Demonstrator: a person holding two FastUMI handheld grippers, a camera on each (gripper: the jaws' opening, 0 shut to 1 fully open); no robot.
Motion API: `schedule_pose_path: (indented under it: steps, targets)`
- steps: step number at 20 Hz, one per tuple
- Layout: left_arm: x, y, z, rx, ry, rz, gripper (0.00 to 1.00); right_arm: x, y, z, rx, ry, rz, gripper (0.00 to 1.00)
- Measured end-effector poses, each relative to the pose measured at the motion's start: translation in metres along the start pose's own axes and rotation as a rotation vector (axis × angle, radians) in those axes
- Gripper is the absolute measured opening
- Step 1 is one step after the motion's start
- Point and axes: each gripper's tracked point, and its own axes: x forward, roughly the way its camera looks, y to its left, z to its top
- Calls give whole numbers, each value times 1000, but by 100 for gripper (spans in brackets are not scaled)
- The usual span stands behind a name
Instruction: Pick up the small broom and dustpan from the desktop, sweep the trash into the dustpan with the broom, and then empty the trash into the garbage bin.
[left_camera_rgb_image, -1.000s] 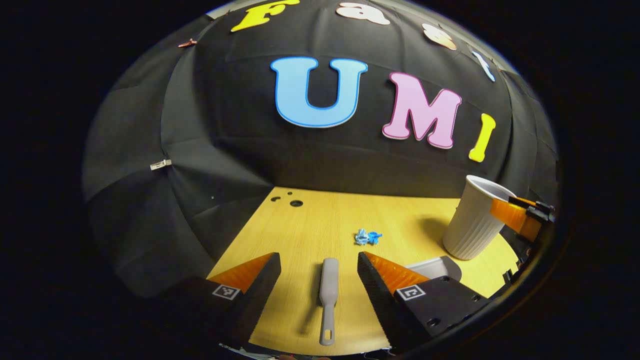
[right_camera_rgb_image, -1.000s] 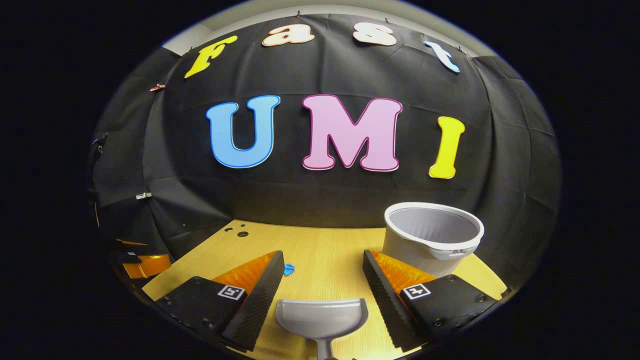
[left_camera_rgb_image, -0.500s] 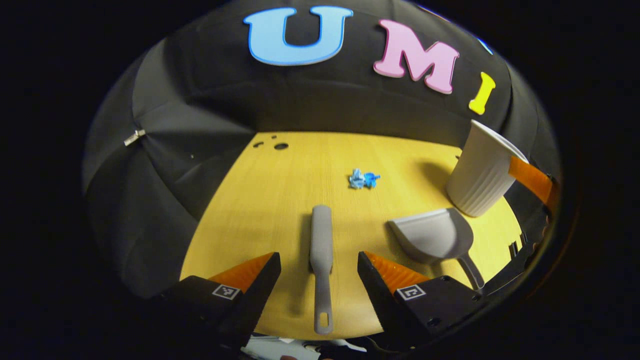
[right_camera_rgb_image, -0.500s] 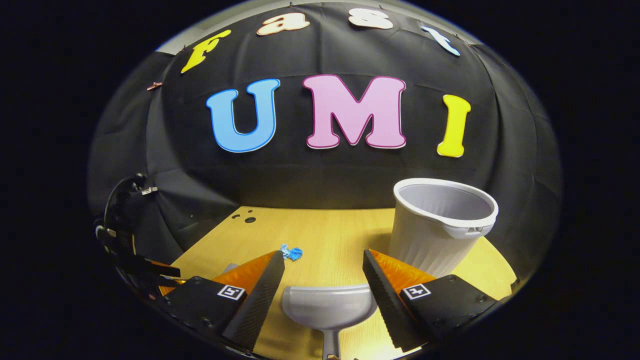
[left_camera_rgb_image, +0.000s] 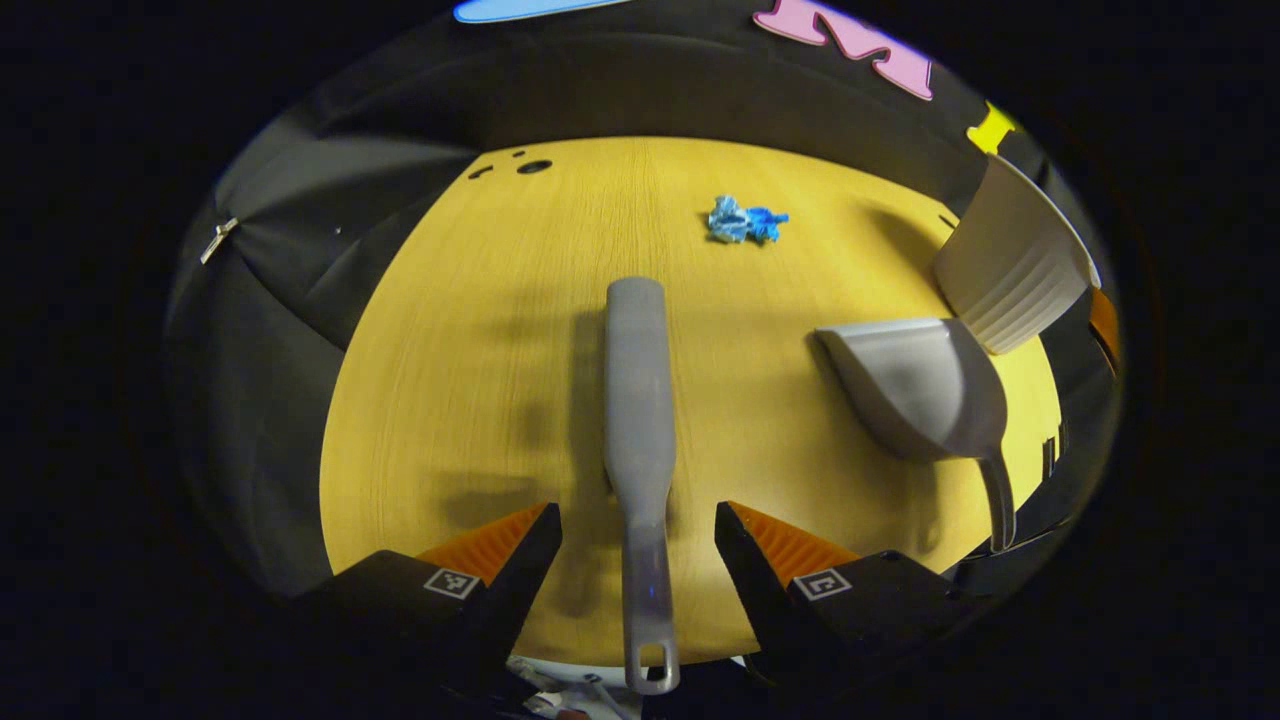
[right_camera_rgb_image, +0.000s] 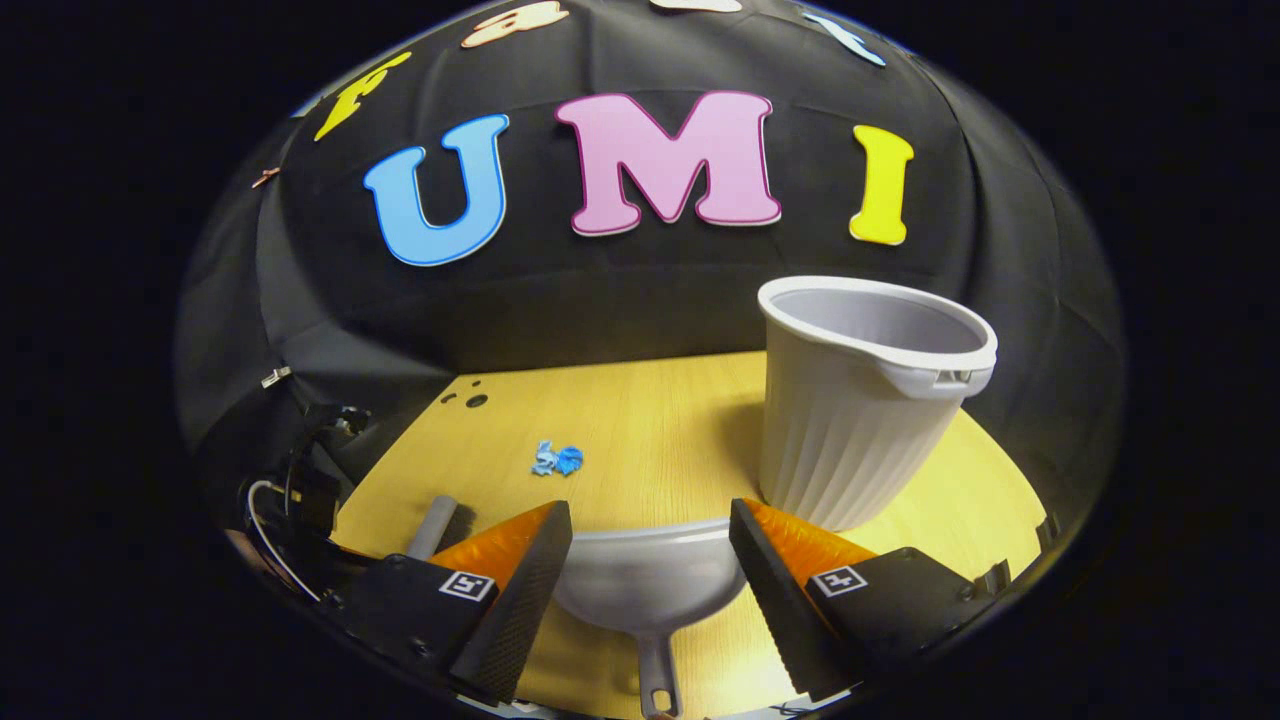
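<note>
A grey small broom (left_camera_rgb_image: 637, 420) lies flat on the wooden desktop (left_camera_rgb_image: 470, 340), its handle running back between the fingers of my left gripper (left_camera_rgb_image: 638, 535), which is open above it. A grey dustpan (left_camera_rgb_image: 925, 385) lies to the broom's right, mouth facing away. In the right gripper view the dustpan (right_camera_rgb_image: 650, 585) sits between the fingers of my open right gripper (right_camera_rgb_image: 650, 550), handle toward me. Crumpled blue trash (left_camera_rgb_image: 745, 222) lies farther out on the desktop, also visible as blue trash (right_camera_rgb_image: 557, 459). The broom's end (right_camera_rgb_image: 440, 522) peeks out to the left.
A ribbed white garbage bin (right_camera_rgb_image: 865, 400) stands upright at the right, just beyond the dustpan; the bin (left_camera_rgb_image: 1010, 275) also appears at the right edge. Small holes (left_camera_rgb_image: 533, 166) mark the desktop's far left corner. Cables (right_camera_rgb_image: 290, 500) hang at the left.
Both gripper views have tilted downward toward the desktop. The broom and dustpan now appear larger and lie deeper between the open fingers. Nothing has been taken hold of.
</note>
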Motion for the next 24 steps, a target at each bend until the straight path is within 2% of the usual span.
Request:
schedule_pose_path:
  steps: [3, 5, 7, 8, 9, 10, 11, 12, 13, 14, 15, 17, 18, 19, 24]
  targets:
    - [16, -2, -8, -29, 86, 4, 98, 1, -7, -23, 29, 91, -30, 99]
    - [24, -2, -11, -71, 137, 5, 93, 1, -12, -39, 64, 159, -30, 98]
    - [28, 1, -9, -56, 153, 24, 84, 1, -14, -51, 83, 209, -25, 99]
    - [28, 0, -5, -44, 157, 21, 73, 2, -15, -56, 86, 232, -27, 99]
    - [28, -2, -5, -31, 166, 18, 68, 3, -16, -60, 86, 250, -27, 99]
    - [29, -3, -5, -23, 186, 15, 55, 3, -17, -66, 81, 270, -27, 99]
    - [30, -5, -3, -22, 199, 19, 50, 3, -19, -68, 75, 284, -30, 99]
    - [30, -5, -2, -32, 201, 24, 37, 5, -18, -72, 74, 297, -25, 99]
    - [31, -5, -2, -46, 205, 30, 29, 7, -15, -78, 80, 323, -14, 99]
    - [29, -4, 1, -82, 179, 34, 29, 6, -12, -86, 91, 359, -1, 98]
    - [30, -4, 1, -102, 162, 31, 25, 3, -7, -96, 111, 429, 7, 99]
    - [29, -4, -3, -64, 151, 25, 29, 2, -6, -103, 87, 471, 13, 98]
    - [29, -4, -3, -53, 141, 24, 24, 0, -5, -110, 67, 496, 19, 98]
    - [29, -4, -3, -47, 133, 25, 27, 1, -5, -115, 44, 520, 21, 98]
    - [29, -3, -2, -45, 118, 17, 24, 1, -5, -154, -26, 670, 14, 98]
